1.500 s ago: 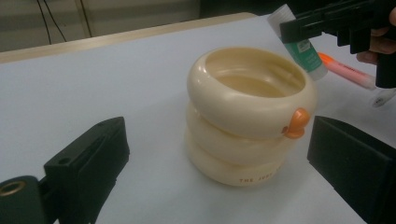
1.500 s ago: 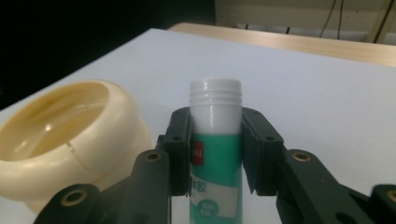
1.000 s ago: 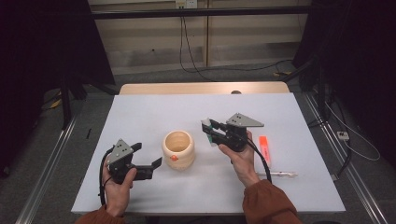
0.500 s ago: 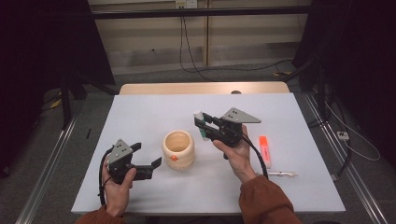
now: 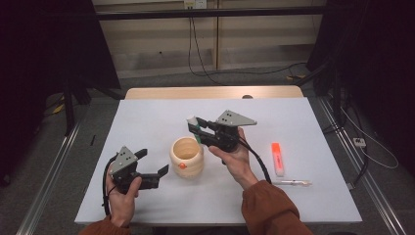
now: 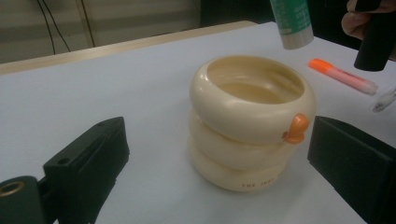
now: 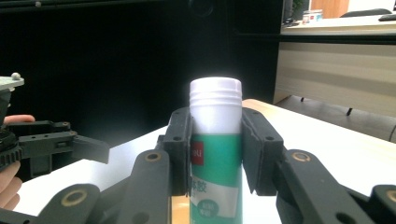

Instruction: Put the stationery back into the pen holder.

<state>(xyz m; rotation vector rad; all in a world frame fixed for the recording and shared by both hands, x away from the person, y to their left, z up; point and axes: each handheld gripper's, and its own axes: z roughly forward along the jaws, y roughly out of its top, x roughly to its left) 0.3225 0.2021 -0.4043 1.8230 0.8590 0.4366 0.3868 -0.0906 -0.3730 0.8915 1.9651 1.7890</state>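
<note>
At the lower left of the high view, the left tool (image 5: 152, 169) lay in the person's left hand (image 5: 122, 198), low over the table (image 5: 147, 117), where it had been a second earlier, its jaws released and apart with nothing between them. Its own view showed the cream ringed holder (image 6: 250, 123) standing upright just ahead of those jaws, untouched.

At centre frame, the right tool (image 5: 195, 128) was clenched on a glue stick (image 5: 192, 120); the right gripper view showed both pads (image 7: 180, 149) pressing the green-labelled tube, white cap uppermost. Over the last second this tool had travelled leftward from right of the holder and risen slightly. The stick now hung just above the holder's far rim, which suggests a drop into the holder was the step in hand.

At right of frame, an orange highlighter (image 5: 277, 158) and a clear pen (image 5: 292, 182) lay on the table, well apart from the holder. Nothing obstructed the holder's mouth.
</note>
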